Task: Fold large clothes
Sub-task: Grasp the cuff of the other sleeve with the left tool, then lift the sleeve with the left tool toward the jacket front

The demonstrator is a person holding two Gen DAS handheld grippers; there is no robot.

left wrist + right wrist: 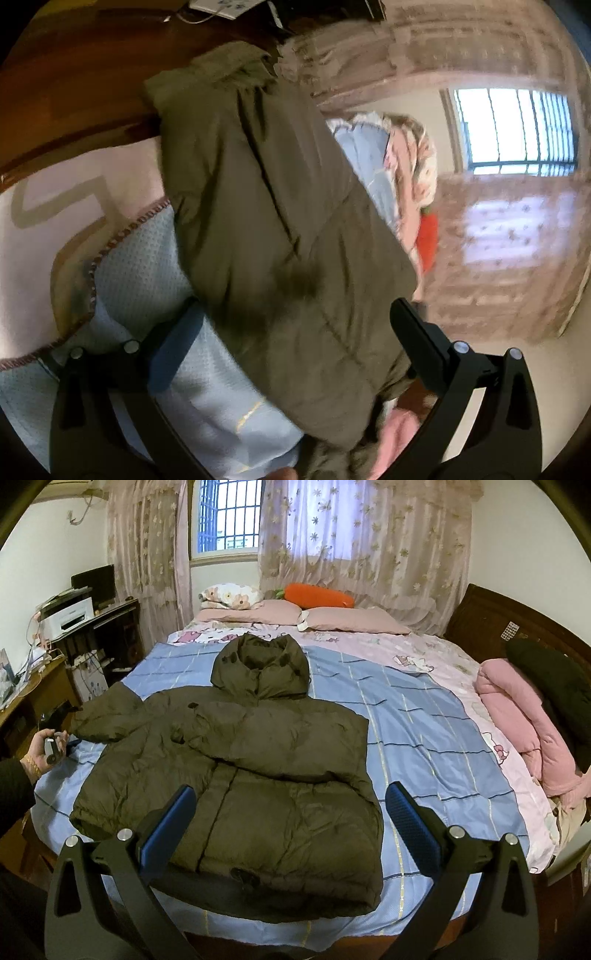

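Olive jacket (236, 768) flat on bed (424, 716), long axis hem-to-hood, hood toward pillows. Right gripper (291, 819) jaws open above hem. Left gripper (295, 332) jaws apart, sleeve between; contact blurred, unclear

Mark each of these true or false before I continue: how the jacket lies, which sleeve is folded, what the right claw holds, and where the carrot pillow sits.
1. The olive jacket lies spread on the bed. True.
2. Both sleeves are folded across the chest. False: one lies across the chest; the other sleeve sticks out toward the left claw.
3. The right claw grips the hem. False: it is open, holding nothing.
4. The carrot pillow lies by the curtain. True.
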